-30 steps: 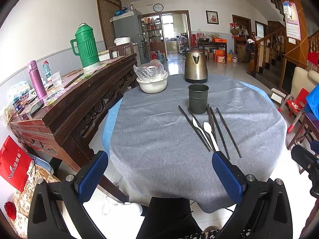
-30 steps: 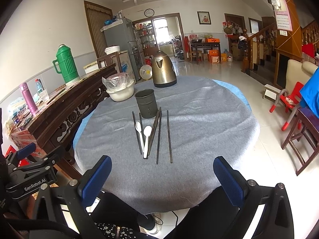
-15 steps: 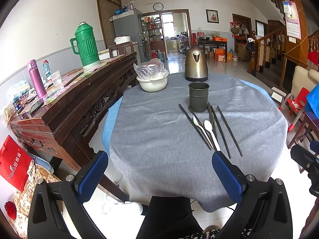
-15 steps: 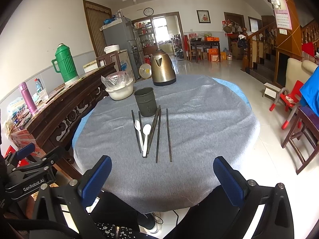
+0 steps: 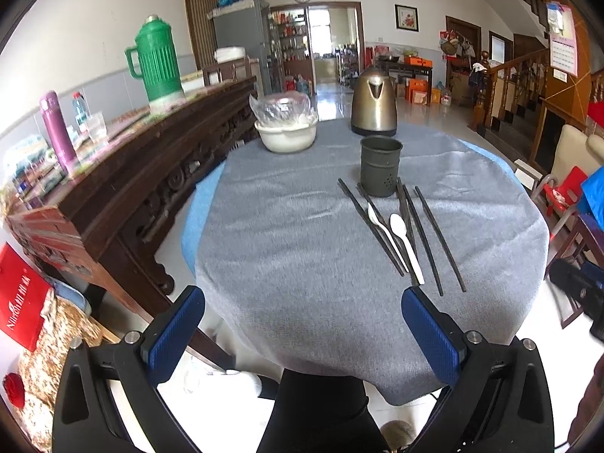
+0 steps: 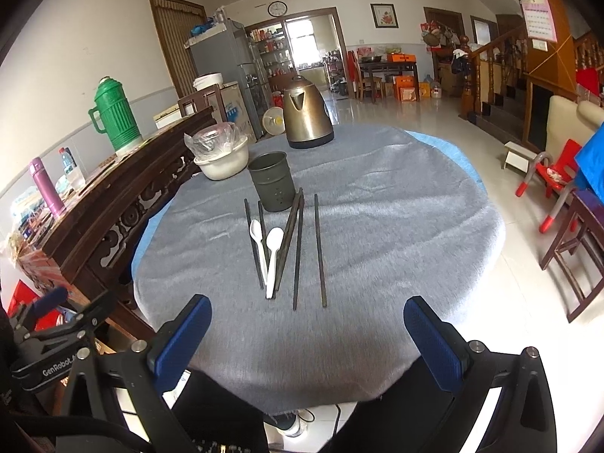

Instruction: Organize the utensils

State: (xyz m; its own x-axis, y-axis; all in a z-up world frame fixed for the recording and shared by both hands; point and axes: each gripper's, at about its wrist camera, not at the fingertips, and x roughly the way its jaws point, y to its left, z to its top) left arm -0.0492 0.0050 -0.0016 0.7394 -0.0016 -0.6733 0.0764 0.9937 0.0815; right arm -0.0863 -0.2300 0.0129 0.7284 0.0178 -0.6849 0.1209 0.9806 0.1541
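Over the near edge of the bench [image 6: 415, 226], both views have drawn slightly closer to the chopsticks [image 6: 319, 249] and spoons [image 6: 272, 256] lying before the holder [image 6: 271, 181], so the approach has only begun. Left hand-held gripper [image 5: 302, 324] and right hand-held gripper [image 6: 307, 334] are spread wide, empty, touching nothing.

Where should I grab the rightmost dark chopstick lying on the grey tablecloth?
Take the rightmost dark chopstick near its end closest to you, coming straight down with the right gripper, jaws across its width. It lies flat and apart from the other utensils, so there is finger room on both sides, probably.
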